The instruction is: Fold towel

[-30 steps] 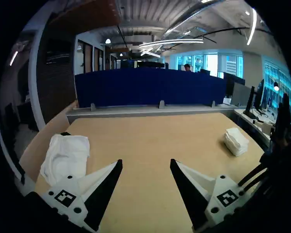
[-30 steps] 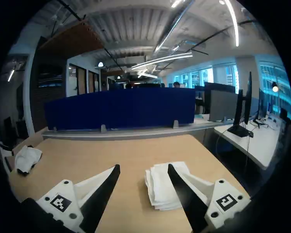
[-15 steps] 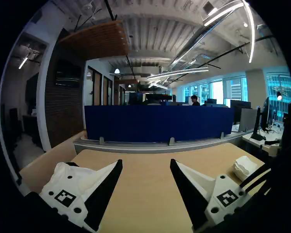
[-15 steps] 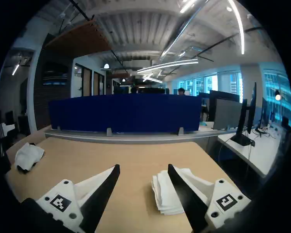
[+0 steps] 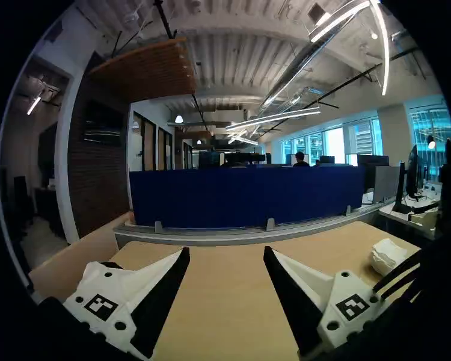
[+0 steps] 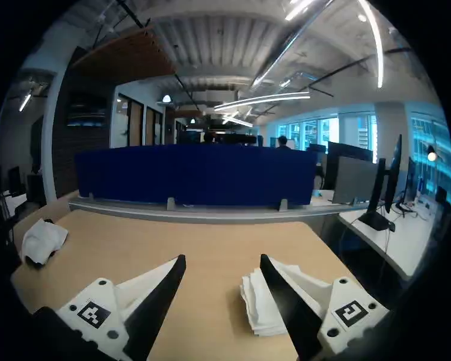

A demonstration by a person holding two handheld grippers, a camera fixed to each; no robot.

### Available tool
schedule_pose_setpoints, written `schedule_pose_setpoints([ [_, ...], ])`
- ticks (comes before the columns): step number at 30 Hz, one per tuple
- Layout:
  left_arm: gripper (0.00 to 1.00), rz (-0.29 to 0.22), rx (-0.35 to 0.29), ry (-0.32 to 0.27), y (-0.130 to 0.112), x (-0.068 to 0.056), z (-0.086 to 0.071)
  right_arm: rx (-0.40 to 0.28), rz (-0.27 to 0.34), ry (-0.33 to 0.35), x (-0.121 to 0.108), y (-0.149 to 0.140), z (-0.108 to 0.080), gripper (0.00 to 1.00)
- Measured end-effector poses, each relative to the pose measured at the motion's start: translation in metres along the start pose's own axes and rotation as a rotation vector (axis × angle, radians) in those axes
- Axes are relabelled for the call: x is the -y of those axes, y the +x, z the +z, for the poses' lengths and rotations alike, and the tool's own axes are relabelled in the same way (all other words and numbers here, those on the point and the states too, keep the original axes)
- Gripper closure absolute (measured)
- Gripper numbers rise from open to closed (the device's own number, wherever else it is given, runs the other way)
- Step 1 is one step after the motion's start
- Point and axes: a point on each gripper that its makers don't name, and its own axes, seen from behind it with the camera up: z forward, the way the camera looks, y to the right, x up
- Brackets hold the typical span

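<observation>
Towel (image 6: pixel 42 240), crumpled and white, lies near the left edge of the tabletop (image 6: pixel 183 243) in the right gripper view, well apart from a folded stack (image 6: pixel 257 301) that is partly hidden behind the right tool (image 6: pixel 222 259). The left gripper view shows that stack (image 5: pixel 386 256) small at its right, its layers hard to make out. The left tool (image 5: pixel 225 249) and the right tool both stand released, grasping nothing.

Open office with a long blue partition (image 5: pixel 243 195) along the far edge of the pale wood counter (image 5: pixel 225 283). Left of the partition, a dark brick wall (image 5: pixel 96 180) and glazed doors (image 5: pixel 147 144). Above the partition, exposed ducts (image 5: pixel 297 60), linear lights (image 5: pixel 273 116) and a hanging wooden panel (image 5: pixel 144 69). Right of the partition, bright windows (image 6: pixel 352 135) and desks (image 6: pixel 400 231) with monitors (image 6: pixel 349 179).
</observation>
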Motion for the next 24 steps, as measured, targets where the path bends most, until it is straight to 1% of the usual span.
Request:
schedule_pose_setpoints([
  [5,0.09,0.053,-0.033,0.02,-0.012,0.006,0.01,0.003,0.007,0.006,0.009,0.005,0.008,0.04],
  [8,0.09,0.064,-0.044,0.035,-0.023,0.01,0.013,0.008,0.022,-0.001,0.012,0.005,0.013,0.04],
  [14,0.09,0.05,-0.077,0.045,-0.043,0.016,0.016,0.016,0.055,-0.014,0.016,0.004,0.022,0.04],
  [20,0.09,0.037,-0.101,0.056,-0.073,0.023,0.02,-0.011,0.074,-0.033,0.016,0.01,0.027,0.04],
  [24,0.09,0.021,-0.11,0.047,-0.095,0.021,0.025,-0.024,0.066,-0.037,0.016,0.008,0.028,0.04],
])
